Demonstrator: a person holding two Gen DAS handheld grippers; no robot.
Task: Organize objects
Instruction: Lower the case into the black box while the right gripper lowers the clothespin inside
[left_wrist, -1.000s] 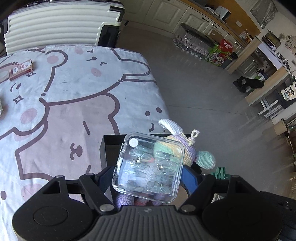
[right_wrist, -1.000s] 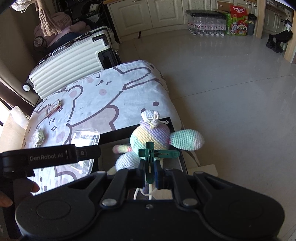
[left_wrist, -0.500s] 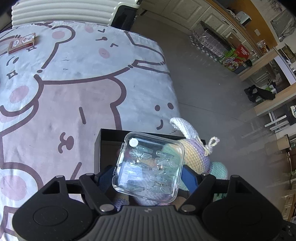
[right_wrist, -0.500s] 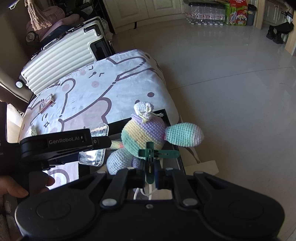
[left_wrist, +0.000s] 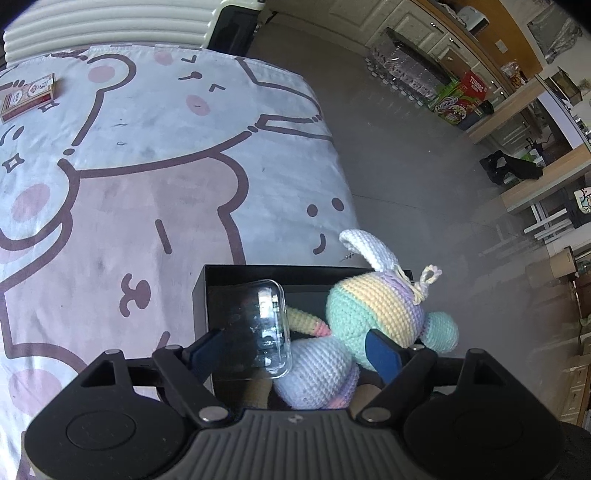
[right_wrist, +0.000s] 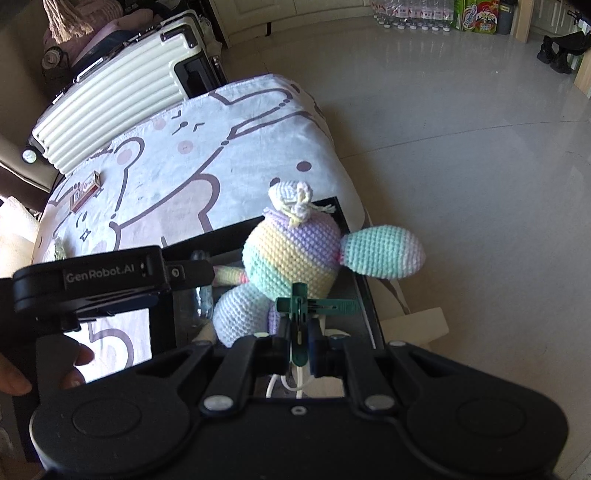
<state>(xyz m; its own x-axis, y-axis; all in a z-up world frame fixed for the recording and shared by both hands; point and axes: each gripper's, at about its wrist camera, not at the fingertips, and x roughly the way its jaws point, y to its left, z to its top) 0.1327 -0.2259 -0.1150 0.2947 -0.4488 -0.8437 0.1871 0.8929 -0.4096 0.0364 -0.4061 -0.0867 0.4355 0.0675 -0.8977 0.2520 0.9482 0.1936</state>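
Note:
A clear plastic case (left_wrist: 267, 328) of small clips stands on its edge inside the black box (left_wrist: 295, 270), leaning by the left finger (left_wrist: 207, 345). My left gripper (left_wrist: 295, 350) is over the box and its jaws are opening; the case is between them but the right pad is off it. A pastel crochet toy (left_wrist: 373, 314) fills the box's right side. My right gripper (right_wrist: 299, 350) is shut on a green clothespin (right_wrist: 301, 314), just above the toy (right_wrist: 291, 254) and the box (right_wrist: 229, 232).
The box sits at the near right edge of a cartoon-print blanket (left_wrist: 147, 184), with bare floor beyond. A small red card pack (left_wrist: 27, 96) lies far left. A cream suitcase (right_wrist: 118, 92) stands behind. A white cable (right_wrist: 291, 384) lies under the right gripper. A hand (right_wrist: 14, 373) holds the left tool.
The clear case, held flat between the left jaws before, has tipped onto its edge down in the black box as those jaws widened. Both grippers have sunk closer to the box.

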